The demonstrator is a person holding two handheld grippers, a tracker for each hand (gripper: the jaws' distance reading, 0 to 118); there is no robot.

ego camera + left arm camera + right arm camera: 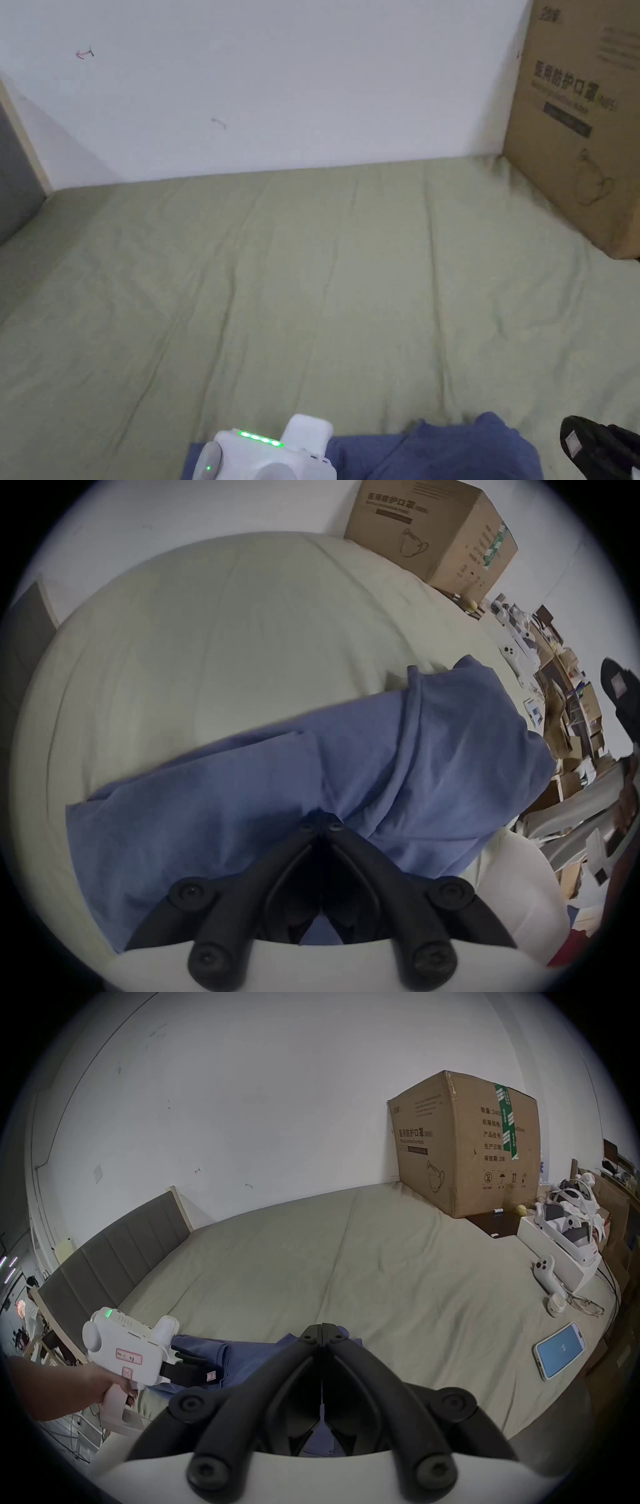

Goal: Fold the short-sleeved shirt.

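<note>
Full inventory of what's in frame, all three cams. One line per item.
Blue short-sleeved fabric shirt: 1, blue, bunched at the bed's near edge.
Olive-green bed sheet: 1, green, covering the bed.
Brown cardboard box: 1, brown, far right corner against the white wall.
Grey padded headboard: 1, grey, left end of the bed.
Smartphone with lit blue screen: 1, on the sheet, right side.
White handheld controller: 1, white, right edge of the sheet.
White headset: at least 1, on a white case beyond the controller.
Left gripper: black fingers closed on the shirt.
Right gripper: black fingers closed; contact with the shirt unclear.
</note>
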